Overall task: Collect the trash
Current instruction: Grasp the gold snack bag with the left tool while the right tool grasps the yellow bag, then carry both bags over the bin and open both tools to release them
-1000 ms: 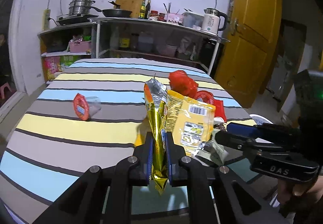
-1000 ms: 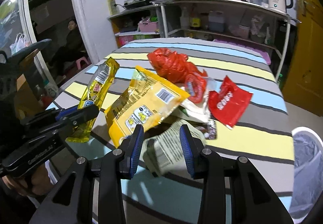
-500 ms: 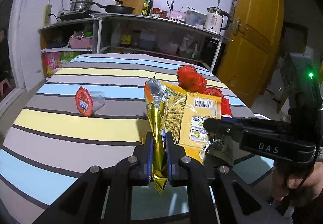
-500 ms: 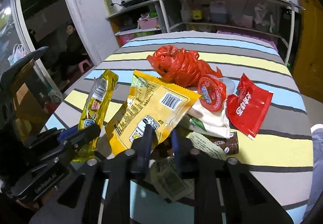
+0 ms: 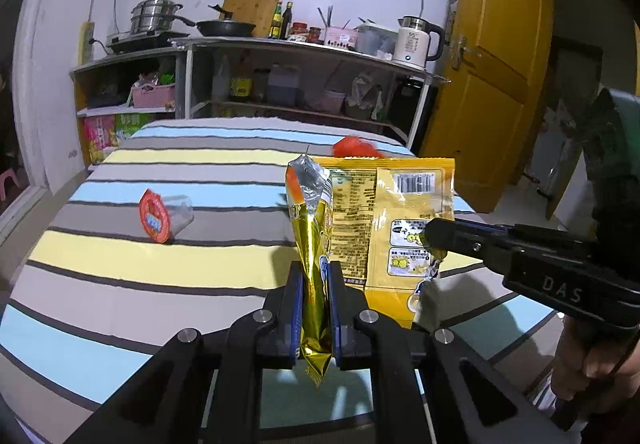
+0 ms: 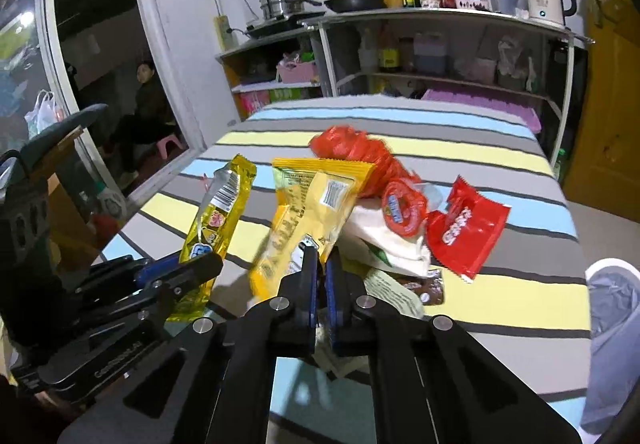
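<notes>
Left wrist view: left gripper [image 5: 316, 284] clamped on gold wrapper [image 5: 311, 244]. Right gripper [image 6: 320, 264] pinching yellow snack bag [image 6: 308, 212], lifted off striped table [image 6: 480, 152].

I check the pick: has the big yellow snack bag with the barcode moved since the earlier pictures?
Yes. The big yellow snack bag has risen off the striped tablecloth, now standing upright in the right gripper, hiding more of the red plastic bag.

Yellow packet [image 6: 308, 220] in right gripper [image 6: 320, 264]

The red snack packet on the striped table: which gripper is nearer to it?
Right. The right gripper, shut on the yellow bag, is just beside the red snack packet; the left gripper sits farther away, beyond that bag.
</notes>
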`<control>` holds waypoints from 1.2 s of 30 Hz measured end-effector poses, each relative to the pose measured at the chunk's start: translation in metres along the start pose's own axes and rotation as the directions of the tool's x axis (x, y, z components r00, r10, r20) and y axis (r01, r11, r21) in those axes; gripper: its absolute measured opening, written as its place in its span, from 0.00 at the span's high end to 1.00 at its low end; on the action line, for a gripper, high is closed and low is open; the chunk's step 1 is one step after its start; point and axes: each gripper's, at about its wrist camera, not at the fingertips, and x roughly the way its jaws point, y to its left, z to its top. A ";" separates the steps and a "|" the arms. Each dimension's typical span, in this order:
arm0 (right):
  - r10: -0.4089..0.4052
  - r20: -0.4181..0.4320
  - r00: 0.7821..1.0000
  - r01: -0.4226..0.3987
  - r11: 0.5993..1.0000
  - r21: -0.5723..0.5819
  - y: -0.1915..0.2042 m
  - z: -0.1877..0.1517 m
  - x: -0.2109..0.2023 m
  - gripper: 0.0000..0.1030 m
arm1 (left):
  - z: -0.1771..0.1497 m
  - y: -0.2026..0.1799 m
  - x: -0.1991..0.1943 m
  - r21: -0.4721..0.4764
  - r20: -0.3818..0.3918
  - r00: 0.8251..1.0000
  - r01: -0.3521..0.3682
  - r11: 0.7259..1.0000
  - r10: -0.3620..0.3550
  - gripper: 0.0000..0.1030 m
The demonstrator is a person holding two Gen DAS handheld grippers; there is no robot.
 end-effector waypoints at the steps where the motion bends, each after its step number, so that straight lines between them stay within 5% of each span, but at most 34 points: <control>1: -0.002 0.006 1.000 0.002 1.000 0.000 -0.001 -0.001 -0.004 0.96 | 0.000 -0.004 -0.002 0.006 0.003 1.000 0.001 1.000 -0.001 0.89; 36: -0.225 0.186 0.957 0.187 0.962 0.199 -0.102 -0.029 -0.137 0.97 | 0.033 -0.150 -0.002 0.185 0.014 0.982 0.181 0.966 -0.187 0.89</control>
